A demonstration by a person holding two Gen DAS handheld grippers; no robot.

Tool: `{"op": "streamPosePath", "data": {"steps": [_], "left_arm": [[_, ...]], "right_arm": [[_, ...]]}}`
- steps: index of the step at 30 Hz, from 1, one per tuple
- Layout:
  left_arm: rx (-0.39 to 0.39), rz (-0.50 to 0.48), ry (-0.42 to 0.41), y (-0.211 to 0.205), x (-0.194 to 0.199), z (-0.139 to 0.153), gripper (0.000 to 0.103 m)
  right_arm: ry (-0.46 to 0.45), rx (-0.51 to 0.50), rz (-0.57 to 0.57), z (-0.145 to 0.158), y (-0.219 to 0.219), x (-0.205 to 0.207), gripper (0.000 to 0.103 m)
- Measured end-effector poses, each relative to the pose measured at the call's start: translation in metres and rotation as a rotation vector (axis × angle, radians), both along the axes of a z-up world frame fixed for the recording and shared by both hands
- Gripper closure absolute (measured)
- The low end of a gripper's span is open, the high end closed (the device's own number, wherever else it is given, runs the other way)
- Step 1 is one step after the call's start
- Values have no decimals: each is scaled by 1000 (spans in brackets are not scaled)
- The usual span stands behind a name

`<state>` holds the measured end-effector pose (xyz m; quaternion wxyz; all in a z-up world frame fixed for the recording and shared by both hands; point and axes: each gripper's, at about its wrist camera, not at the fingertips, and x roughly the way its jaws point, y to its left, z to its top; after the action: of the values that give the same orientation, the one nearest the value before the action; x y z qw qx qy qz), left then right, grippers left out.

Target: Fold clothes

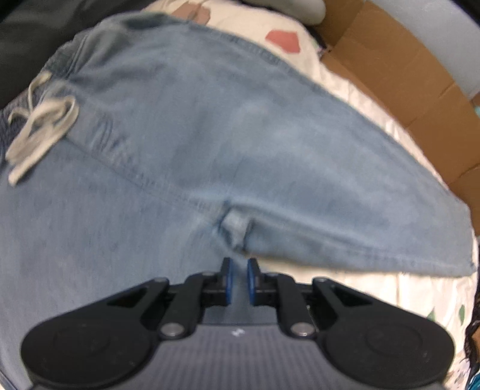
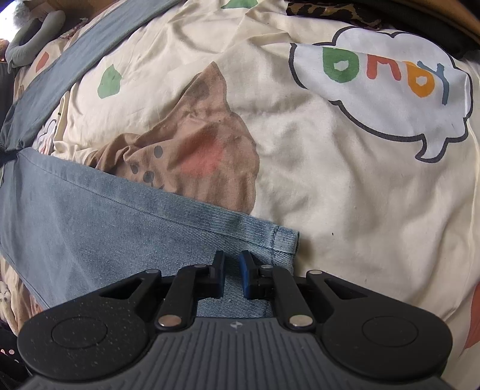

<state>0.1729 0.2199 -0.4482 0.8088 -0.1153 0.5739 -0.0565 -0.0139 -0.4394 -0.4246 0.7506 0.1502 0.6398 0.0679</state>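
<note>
Light blue denim trousers with a pale drawstring lie spread on a cream printed bedsheet. My left gripper sits at the crotch seam, where the denim bunches up. Its blue pads stand a narrow gap apart with denim between them. In the right wrist view one trouser leg runs across the bedsheet to its hem. My right gripper is at that hem, its fingers close together with denim between them. The left view is blurred.
A brown cardboard box stands along the bed's far right edge. A grey band of cloth crosses the bedsheet at upper left. A grey stuffed shape lies in the far left corner, and leopard-print fabric at the top.
</note>
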Motion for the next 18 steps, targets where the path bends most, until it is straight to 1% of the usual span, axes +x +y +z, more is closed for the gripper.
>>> {"op": "streamPosePath", "data": {"steps": [4,5,6,8,10,13,15,17,18], "left_arm": [[37,20,17,1,-13,-23,96],[34,33,8,2,-14,-25,97],[31,47,0,3,-15,-27,100],[33,77,-17,6,-12,-27,100],[73,99,-47,10,-7,-22,100],[118,140,-71,28,2,-14,101],[120,146,-78,34,-3,-6,101],[123,152,-86,39,-8,3,96],[125,155,-89,42,-11,7,91]], "right_arm": [[3,2,2,0,0,1,88],[4,0,2,0,0,1,88],[5,-1,2,0,1,1,88],[6,-6,1,0,2,1,88],[6,-9,2,0,3,0,88],[9,-11,2,0,3,1,88],[11,-12,2,0,4,1,88],[11,-14,3,0,5,1,88],[10,-16,5,0,5,0,88]]}}
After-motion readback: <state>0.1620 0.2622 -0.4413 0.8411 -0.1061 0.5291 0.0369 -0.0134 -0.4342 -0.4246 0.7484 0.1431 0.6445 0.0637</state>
